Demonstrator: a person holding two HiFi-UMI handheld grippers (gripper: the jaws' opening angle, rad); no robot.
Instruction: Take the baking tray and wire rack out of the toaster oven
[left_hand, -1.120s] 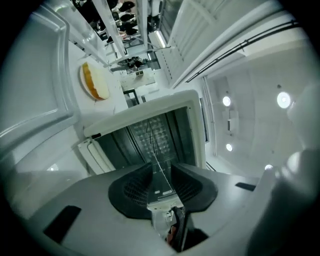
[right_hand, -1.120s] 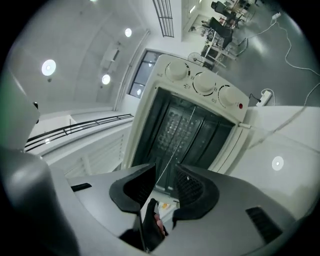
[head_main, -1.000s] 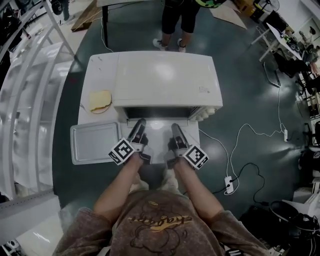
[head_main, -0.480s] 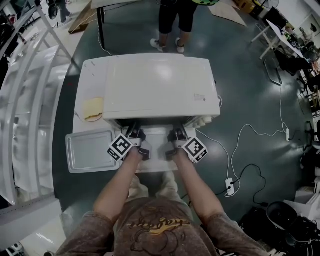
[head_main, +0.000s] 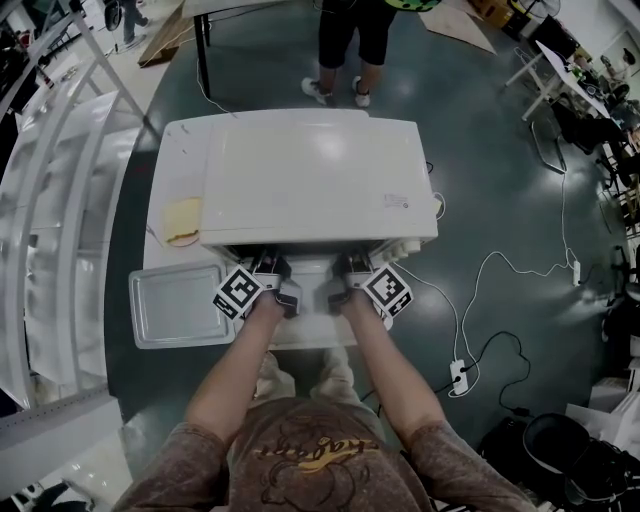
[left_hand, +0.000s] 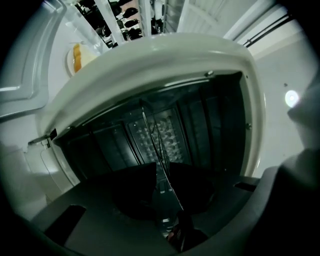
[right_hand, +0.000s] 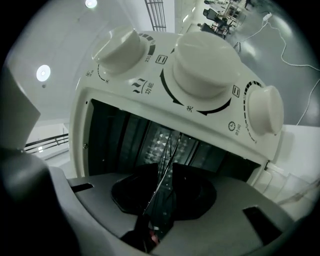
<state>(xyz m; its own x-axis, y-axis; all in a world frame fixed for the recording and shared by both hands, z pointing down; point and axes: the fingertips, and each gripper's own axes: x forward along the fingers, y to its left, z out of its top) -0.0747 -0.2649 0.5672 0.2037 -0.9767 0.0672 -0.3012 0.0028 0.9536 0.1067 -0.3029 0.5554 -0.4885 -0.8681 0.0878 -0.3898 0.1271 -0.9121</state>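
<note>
The white toaster oven (head_main: 315, 175) stands on a small table with its front toward me. Both grippers reach level into its dark mouth. My left gripper (head_main: 268, 264) has a thin wire of the wire rack (left_hand: 159, 145) running between its dark fingers, with a gap still showing, and its jaws are closing. My right gripper (head_main: 352, 264) holds the same pose, its jaws closing around a wire of the rack (right_hand: 167, 155) without pressing on it. The baking tray (head_main: 180, 305) lies outside the oven, on the table to the left.
A plate with toast (head_main: 183, 218) sits left of the oven. Three white knobs (right_hand: 205, 65) line the oven's right side. A person (head_main: 350, 40) stands beyond the table. A cable and power strip (head_main: 458, 372) lie on the floor at right, and a white shelf frame (head_main: 50, 200) stands at left.
Both grippers have moved forward, from in front of the oven's opening to having their tips under its top edge. The jaws have narrowed around the rack wire.
</note>
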